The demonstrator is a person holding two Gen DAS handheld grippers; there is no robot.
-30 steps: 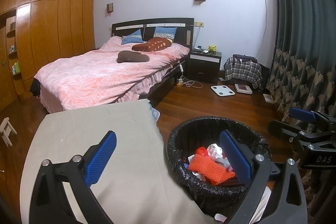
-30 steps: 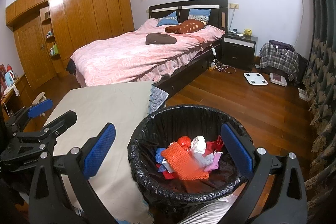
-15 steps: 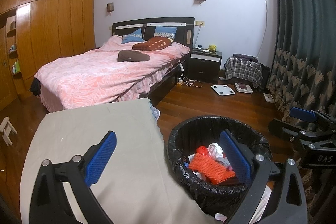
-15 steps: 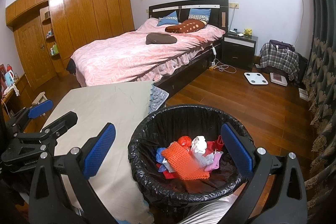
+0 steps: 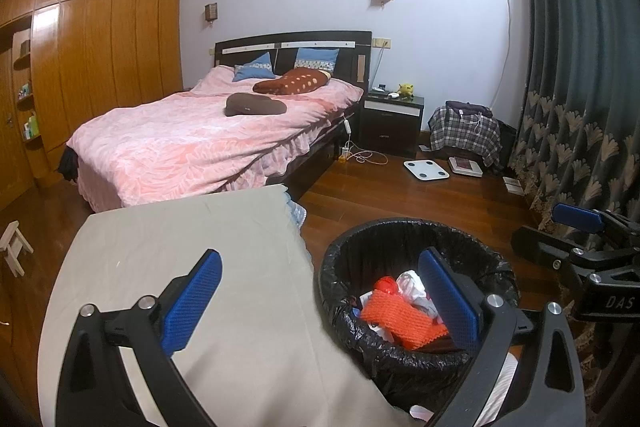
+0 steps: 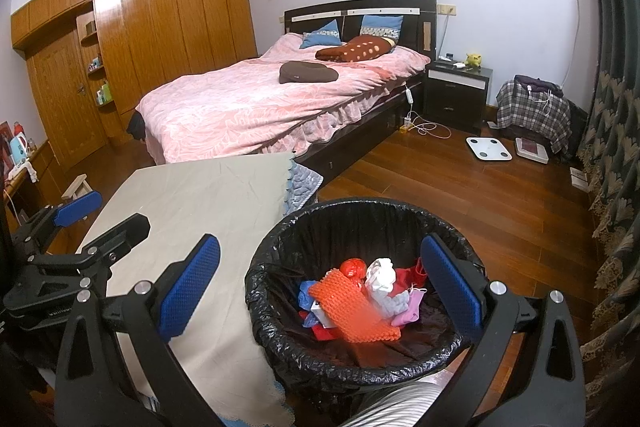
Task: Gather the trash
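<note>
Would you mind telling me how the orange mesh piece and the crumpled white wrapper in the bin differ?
The orange mesh piece is bright orange with a knobbly net texture, while the crumpled white wrapper is pale and smooth-looking. The mesh lies spread out fairly flat and slanting across the heap; the wrapper is bunched into a lump. The mesh also covers more of the pile than the wrapper. Both rest on top of the trash inside the black-lined round bin, touching neither gripper.

Left gripper [image 5: 318,301]: black frame, triangular cutouts, silver screws, blue dimpled pads [image 5: 191,301]. Right gripper [image 6: 320,285]: same build; white "DAS" lettering visible on its body in left view.
</note>
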